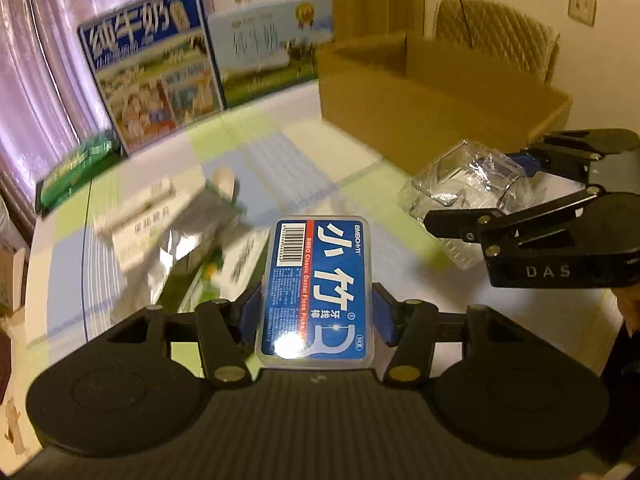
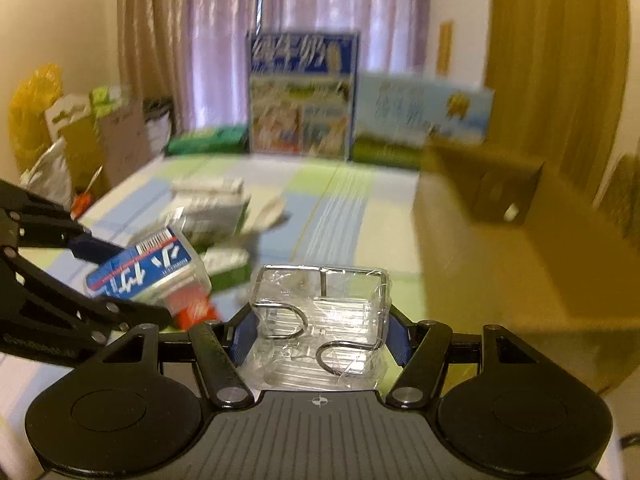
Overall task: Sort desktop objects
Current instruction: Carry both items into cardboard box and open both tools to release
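Observation:
My left gripper (image 1: 316, 316) is shut on a blue dental floss pick box (image 1: 318, 288) with a clear lid, held above the table. The same floss box (image 2: 150, 276) shows at the left of the right wrist view, between the left gripper's fingers (image 2: 96, 250). My right gripper (image 2: 320, 334) is shut on a clear plastic packet of metal hooks (image 2: 320, 320). In the left wrist view that hook packet (image 1: 464, 192) hangs at the right, with the right gripper (image 1: 508, 184) clamped on it. An open cardboard box (image 1: 432, 92) stands behind it.
A pile of white and green small packages (image 1: 172, 232) lies on the checked tablecloth (image 1: 280, 152). Two milk cartons (image 1: 152, 68) and a green box (image 1: 72, 168) stand along the far edge by the curtain. A chair (image 1: 496, 36) is behind the cardboard box (image 2: 500, 240). Bags (image 2: 60, 128) sit at far left.

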The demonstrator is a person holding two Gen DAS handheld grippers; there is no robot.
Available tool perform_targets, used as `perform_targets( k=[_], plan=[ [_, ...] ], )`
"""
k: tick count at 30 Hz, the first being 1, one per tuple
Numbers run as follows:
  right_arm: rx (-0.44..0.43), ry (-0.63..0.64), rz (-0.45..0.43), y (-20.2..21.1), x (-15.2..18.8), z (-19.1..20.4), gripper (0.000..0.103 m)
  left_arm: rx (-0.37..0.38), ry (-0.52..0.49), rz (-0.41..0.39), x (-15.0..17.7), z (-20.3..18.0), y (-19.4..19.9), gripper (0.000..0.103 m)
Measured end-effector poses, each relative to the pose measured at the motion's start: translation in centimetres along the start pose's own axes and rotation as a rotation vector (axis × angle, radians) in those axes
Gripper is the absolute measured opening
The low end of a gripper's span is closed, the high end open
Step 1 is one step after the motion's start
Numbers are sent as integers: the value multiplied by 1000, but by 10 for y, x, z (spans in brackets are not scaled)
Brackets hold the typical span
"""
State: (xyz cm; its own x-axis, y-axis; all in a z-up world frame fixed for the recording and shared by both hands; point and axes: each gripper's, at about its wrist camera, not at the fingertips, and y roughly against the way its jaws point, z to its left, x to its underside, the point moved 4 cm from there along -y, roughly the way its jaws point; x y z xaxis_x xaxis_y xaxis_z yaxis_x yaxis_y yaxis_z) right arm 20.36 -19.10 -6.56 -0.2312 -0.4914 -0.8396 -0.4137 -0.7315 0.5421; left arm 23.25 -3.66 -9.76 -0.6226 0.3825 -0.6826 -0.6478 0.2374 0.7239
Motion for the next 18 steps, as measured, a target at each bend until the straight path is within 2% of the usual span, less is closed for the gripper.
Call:
perform_targets(
  k=[4,9,14,18],
  plan=[
    [100,13,-77,15,-31,-28,62,18,2,-70,-41,-21,2,51],
    [184,-68,-84,20,-49,-89,62,51,-17,-128,-90,-53,-7,51],
    [264,-155,-91,23,-45,-140,62,94,-50,-146,-126,-89,-27,51],
    [287,-248,-49,19,-33,-173,62,130,-68,-162,-151,-117,-45,51]
  ],
)
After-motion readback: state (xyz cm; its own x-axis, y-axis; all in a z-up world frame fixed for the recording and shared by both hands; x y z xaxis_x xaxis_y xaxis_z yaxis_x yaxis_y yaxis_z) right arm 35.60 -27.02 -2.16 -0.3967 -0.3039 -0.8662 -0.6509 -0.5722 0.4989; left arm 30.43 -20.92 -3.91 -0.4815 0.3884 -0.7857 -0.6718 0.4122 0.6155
